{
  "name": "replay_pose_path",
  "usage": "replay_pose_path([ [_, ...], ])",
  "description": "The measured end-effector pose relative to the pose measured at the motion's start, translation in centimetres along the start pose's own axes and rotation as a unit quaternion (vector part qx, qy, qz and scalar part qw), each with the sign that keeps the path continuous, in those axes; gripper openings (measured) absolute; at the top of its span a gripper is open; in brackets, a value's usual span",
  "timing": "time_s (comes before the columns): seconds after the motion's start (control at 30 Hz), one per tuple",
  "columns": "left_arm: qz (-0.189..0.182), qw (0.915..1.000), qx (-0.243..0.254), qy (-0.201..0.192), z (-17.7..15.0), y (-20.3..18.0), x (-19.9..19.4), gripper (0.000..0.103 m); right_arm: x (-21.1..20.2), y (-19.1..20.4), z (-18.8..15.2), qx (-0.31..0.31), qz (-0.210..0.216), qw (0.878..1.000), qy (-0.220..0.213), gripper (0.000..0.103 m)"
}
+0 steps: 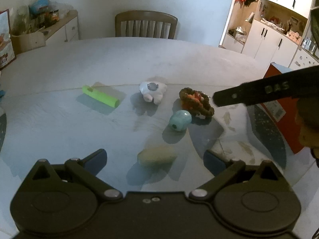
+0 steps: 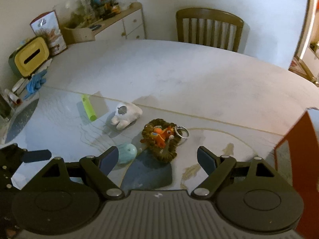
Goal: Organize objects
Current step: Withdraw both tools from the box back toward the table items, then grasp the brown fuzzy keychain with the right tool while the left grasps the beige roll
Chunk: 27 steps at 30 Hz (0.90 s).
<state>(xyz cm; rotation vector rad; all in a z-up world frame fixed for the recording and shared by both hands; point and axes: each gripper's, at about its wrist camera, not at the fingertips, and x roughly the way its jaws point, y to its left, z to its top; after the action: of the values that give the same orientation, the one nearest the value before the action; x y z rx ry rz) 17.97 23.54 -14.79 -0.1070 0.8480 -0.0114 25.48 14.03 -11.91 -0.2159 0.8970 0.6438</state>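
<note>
From the left wrist, the left gripper [image 1: 155, 160] hangs low over the pale glass-topped table [image 1: 119, 59] with its blue-padded jaws spread wide and nothing between them; just ahead, roughly centred between the fingers, lies a blurred pale-yellow oval lump [image 1: 156, 157], perhaps sponge or soap, too soft-focused to name; beyond it sit a small turquoise rounded toy [image 1: 180, 120], a brown woven ring holding an orange plush creature [image 1: 196, 101], a white plush animal with a grey face [image 1: 152, 91] and a bright green plastic tube [image 1: 101, 96]; a red box [image 1: 279, 109] stands at the right. From the right wrist, the right gripper [image 2: 157, 159] is likewise released and empty, poised above the woven ring [image 2: 161, 139], whose metal key ring [image 2: 182, 132] lies at its far side; the turquoise toy [image 2: 127, 152] is beside the left finger. The plush pieces look light and yielding, best pinched across the body; the tube seems stiff, smooth and liable to roll, so grip it across its middle.
</note>
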Motion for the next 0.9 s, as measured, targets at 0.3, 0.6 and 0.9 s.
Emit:
replay_pose_path([
  [0.3, -0.001, 1.0, 0.005, 0.005, -0.4, -0.5, 1.7, 0.092, 3.6, 0.7, 0.5, -0.026, -0.012, 0.999, 0.022, 0.06],
  [0.6, 0.021, 0.9996, 0.017, 0.013, -0.6, -0.8, 2.8, 0.074, 5.4, 1.3, 0.8, -0.039, -0.008, 0.999, 0.03, 0.038],
  [0.9, 0.031, 0.9991, 0.022, 0.015, -0.3, -1.0, 3.1, 0.057, 6.2, 1.6, 0.8, -0.035, -0.021, 0.999, 0.035, 0.02],
])
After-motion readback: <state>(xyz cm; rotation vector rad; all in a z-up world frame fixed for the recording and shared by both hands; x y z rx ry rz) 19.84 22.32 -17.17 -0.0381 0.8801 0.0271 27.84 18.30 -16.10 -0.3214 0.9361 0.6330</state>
